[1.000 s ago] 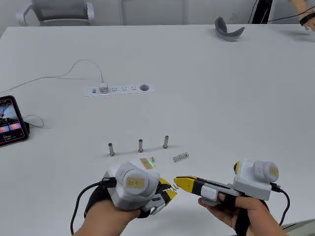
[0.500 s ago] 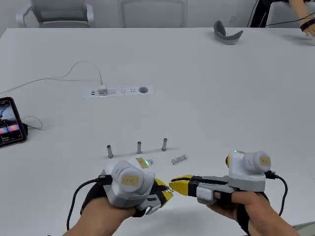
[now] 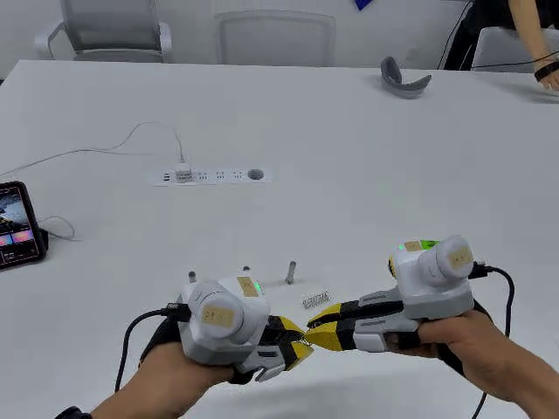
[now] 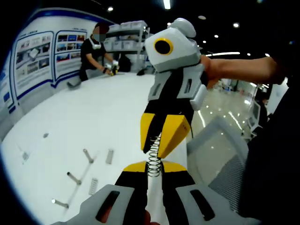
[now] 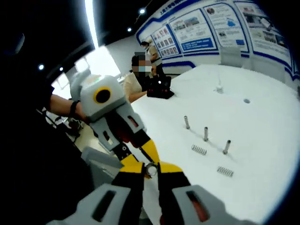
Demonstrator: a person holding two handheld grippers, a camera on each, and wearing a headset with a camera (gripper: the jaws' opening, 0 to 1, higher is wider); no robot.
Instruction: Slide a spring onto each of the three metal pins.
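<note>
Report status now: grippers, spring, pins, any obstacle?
Left gripper and right gripper both shut on one spring, tips meeting. Three pins bare; two loose springs beside them. No obstacle near pins.

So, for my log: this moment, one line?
left gripper, right gripper: both shut on spring | three pins bare | two loose springs on table

Left claw [image 3: 299,347] housing hides bases of left pin [image 3: 192,276], middle pin [image 3: 246,270]; spring [image 4: 153,161] ends buried in claw tips; phone [image 3: 17,225] cut at left edge.

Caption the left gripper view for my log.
Left gripper and right gripper pinch one spring between them, three pins beyond.
</note>
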